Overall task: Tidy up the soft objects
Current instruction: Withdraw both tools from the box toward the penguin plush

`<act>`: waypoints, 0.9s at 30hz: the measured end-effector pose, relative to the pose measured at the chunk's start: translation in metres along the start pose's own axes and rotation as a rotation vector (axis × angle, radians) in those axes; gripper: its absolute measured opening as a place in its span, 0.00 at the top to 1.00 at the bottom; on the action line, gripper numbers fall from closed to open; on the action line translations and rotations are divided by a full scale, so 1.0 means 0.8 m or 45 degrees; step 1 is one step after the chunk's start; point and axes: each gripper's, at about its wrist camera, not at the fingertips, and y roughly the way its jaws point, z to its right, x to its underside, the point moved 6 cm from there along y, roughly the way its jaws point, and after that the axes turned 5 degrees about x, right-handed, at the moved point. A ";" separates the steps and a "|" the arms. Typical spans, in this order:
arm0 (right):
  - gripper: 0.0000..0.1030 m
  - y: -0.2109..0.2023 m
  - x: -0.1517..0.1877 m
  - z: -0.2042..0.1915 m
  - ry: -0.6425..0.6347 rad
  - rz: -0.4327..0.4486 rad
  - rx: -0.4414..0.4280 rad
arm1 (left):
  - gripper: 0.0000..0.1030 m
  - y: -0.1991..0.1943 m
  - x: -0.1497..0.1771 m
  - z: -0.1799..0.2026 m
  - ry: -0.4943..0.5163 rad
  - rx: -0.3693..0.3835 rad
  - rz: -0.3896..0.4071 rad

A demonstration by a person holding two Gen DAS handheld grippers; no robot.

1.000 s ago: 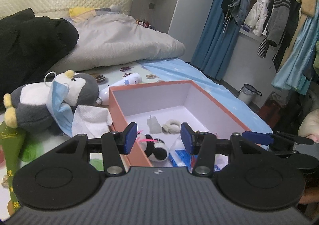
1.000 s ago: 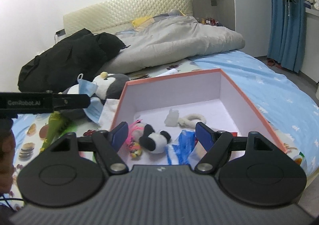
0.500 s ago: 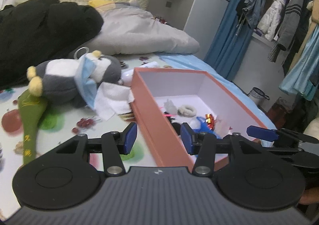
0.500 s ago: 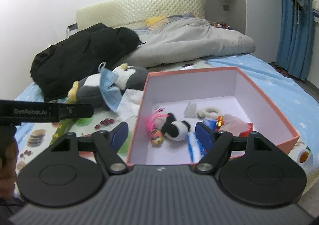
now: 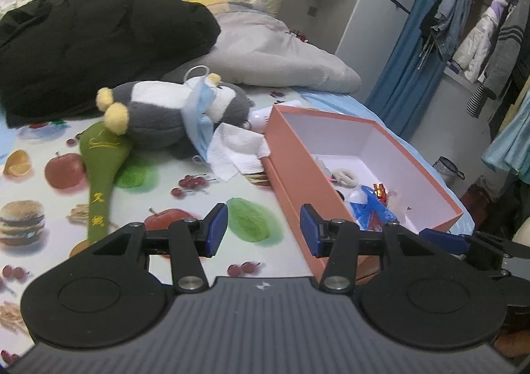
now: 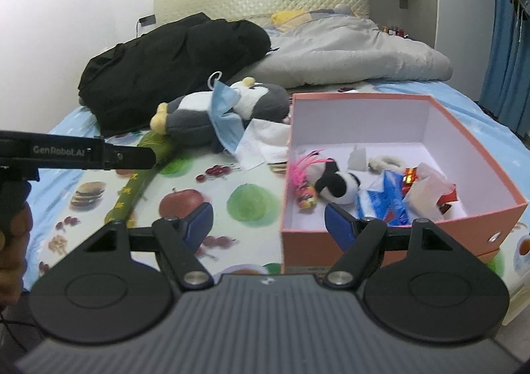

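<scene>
A grey-and-white penguin plush (image 5: 172,116) (image 6: 225,112) wearing a blue face mask lies on the fruit-print sheet. A green embroidered soft item (image 5: 99,168) (image 6: 139,185) and a white cloth (image 5: 235,149) (image 6: 261,142) lie beside it. The orange box (image 5: 298,168) (image 6: 397,241) holds a panda plush (image 6: 338,183), a pink feathered toy (image 6: 303,175), a blue packet (image 6: 384,198) and a white ring (image 6: 384,162). My left gripper (image 5: 264,230) hangs open and empty over the sheet, just left of the box. My right gripper (image 6: 268,223) is open and empty at the box's near left corner.
A black jacket (image 5: 82,43) and a grey duvet (image 5: 271,53) are piled at the head of the bed. Clothes (image 5: 480,36) hang on a rail at the right, with a small bin (image 5: 447,168) below. The bed edge runs just behind the box.
Both grippers have swung left, off the box interior and over the printed sheet. The box now sits right of centre in both views, and the penguin and green item are nearer the middle.
</scene>
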 end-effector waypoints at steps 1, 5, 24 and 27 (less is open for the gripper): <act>0.26 -0.002 0.001 -0.004 0.002 -0.002 -0.002 | 0.47 -0.004 0.003 -0.003 -0.005 -0.002 -0.002; 0.26 -0.006 0.005 -0.019 -0.002 -0.005 -0.003 | 0.47 -0.018 0.019 -0.015 -0.022 -0.011 -0.017; 0.27 0.046 0.021 -0.092 -0.074 -0.059 0.007 | 0.39 -0.002 0.037 -0.104 -0.154 -0.050 -0.032; 0.27 0.065 0.015 -0.103 -0.115 -0.040 0.008 | 0.39 0.012 0.027 -0.117 -0.165 -0.059 -0.021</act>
